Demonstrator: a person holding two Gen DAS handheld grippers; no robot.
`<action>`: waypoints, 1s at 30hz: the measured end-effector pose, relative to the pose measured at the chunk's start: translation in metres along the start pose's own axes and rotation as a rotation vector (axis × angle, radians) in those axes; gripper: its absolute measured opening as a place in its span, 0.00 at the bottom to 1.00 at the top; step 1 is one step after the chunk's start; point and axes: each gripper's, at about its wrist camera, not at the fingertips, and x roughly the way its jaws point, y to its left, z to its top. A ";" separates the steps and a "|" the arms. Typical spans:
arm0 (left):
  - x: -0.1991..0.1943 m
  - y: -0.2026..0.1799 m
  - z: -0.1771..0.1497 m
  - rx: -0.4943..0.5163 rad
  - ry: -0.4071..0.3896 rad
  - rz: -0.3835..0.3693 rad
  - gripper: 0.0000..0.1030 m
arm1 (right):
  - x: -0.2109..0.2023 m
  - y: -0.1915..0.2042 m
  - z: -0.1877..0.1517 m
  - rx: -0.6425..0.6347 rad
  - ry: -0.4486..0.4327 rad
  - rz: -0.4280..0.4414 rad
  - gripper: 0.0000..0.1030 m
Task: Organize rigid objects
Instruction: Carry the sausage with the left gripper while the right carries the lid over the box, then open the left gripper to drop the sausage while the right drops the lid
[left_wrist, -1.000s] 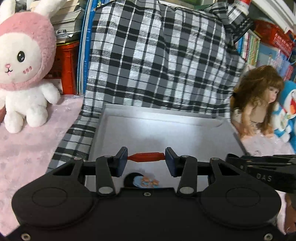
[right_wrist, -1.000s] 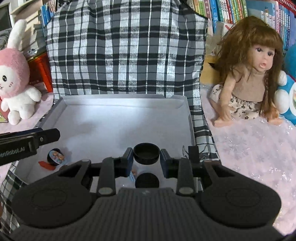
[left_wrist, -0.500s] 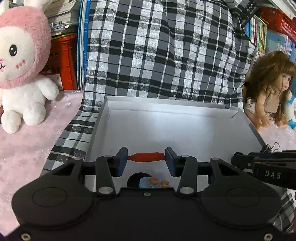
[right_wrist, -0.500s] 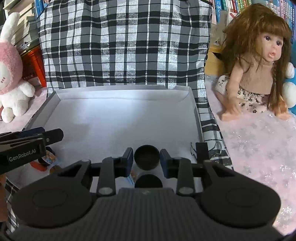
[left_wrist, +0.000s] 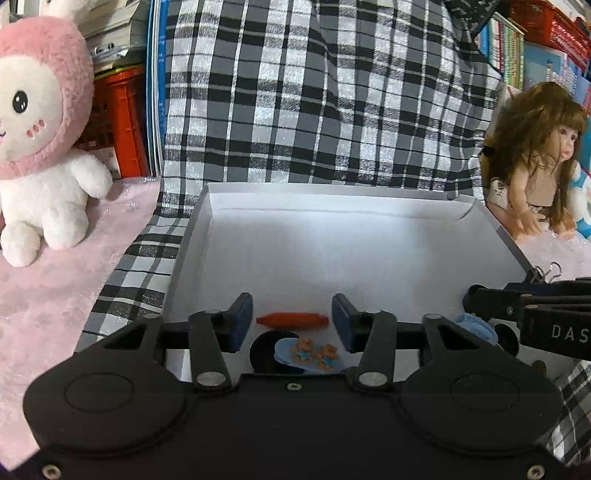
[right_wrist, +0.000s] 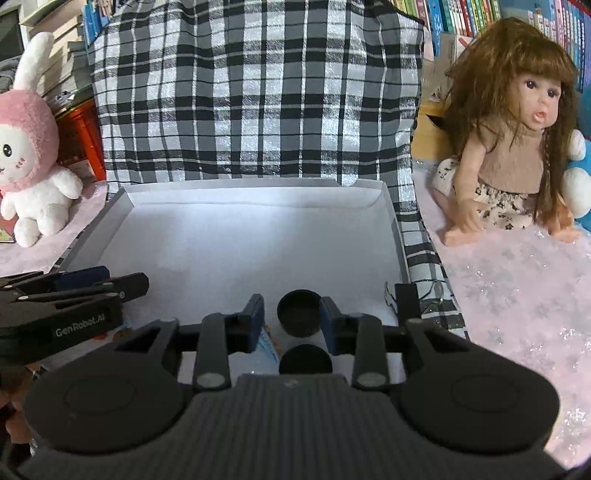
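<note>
Left hand-held gripper (left_wrist: 292, 320): jaws part-open and just been opening; the red capsule-shaped piece (left_wrist: 292, 319) lies between the pads with a gap at each end, not gripped.
Round black piece with blue bear picture (left_wrist: 295, 352): on the tray floor just nearer than the red piece, below the left jaws.
Right hand-held gripper (right_wrist: 292, 320): jaws part-open and just been opening; the black cap (right_wrist: 298, 313) sits between the pads, a clear gap on its left; whether the right pad touches it I cannot tell.
Second black cap (right_wrist: 305, 360): just nearer than the first, partly hidden by the gripper body.
White tray (right_wrist: 258, 192): shallow, holding all these pieces near its front edge; far floor bare.
Checked cloth (right_wrist: 255, 92): under and behind the tray.
Plush rabbit (left_wrist: 40, 140): far left, on pink cloth.
Doll (right_wrist: 517, 147): far right, seated.
</note>
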 end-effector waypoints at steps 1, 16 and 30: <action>-0.004 0.000 0.000 0.008 -0.009 -0.002 0.51 | -0.004 0.000 -0.001 -0.003 -0.011 0.001 0.58; -0.090 -0.009 -0.022 0.084 -0.170 -0.051 0.84 | -0.081 0.014 -0.032 -0.069 -0.191 0.069 0.83; -0.162 -0.014 -0.083 0.087 -0.231 -0.112 0.90 | -0.147 0.016 -0.097 -0.147 -0.300 0.104 0.85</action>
